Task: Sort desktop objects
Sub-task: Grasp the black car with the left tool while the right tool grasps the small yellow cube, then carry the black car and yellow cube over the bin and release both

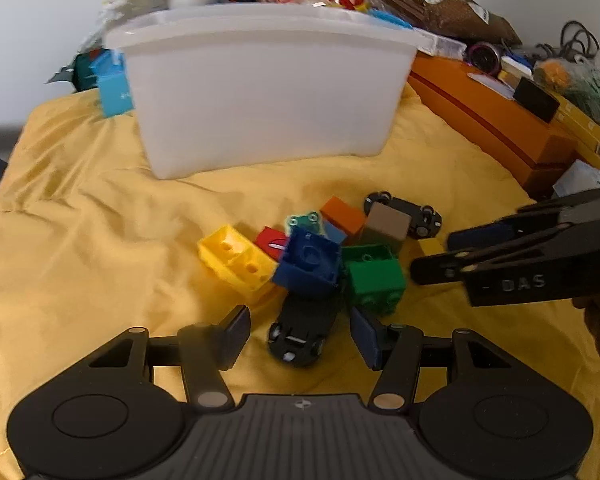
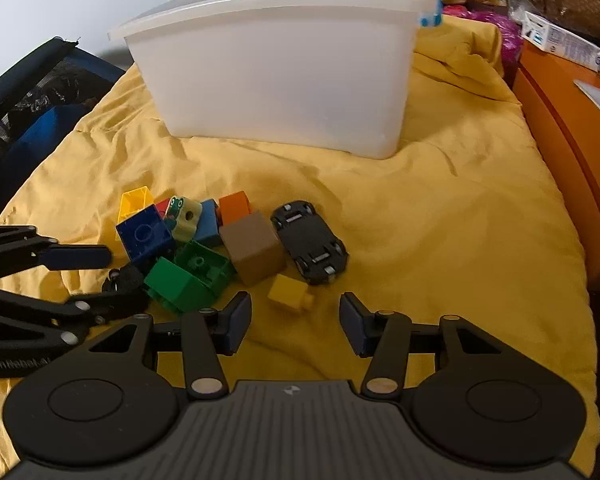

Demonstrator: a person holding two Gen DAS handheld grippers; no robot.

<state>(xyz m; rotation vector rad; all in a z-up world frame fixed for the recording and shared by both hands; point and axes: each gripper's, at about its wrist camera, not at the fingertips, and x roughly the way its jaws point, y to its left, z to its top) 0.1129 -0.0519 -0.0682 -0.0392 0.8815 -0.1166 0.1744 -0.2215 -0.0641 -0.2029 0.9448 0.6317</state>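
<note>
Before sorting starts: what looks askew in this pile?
The black toy car beside the brown block lies upside down, wheels up. The green brick and blue brick are tipped, showing hollow undersides.

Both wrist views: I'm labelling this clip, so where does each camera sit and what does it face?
Left wrist: behind the open left gripper, facing a black toy car; right gripper shows at right.
Right wrist: behind the open right gripper, facing a small yellow block; left gripper at left.
Shared: white bin, yellow cloth.
</note>
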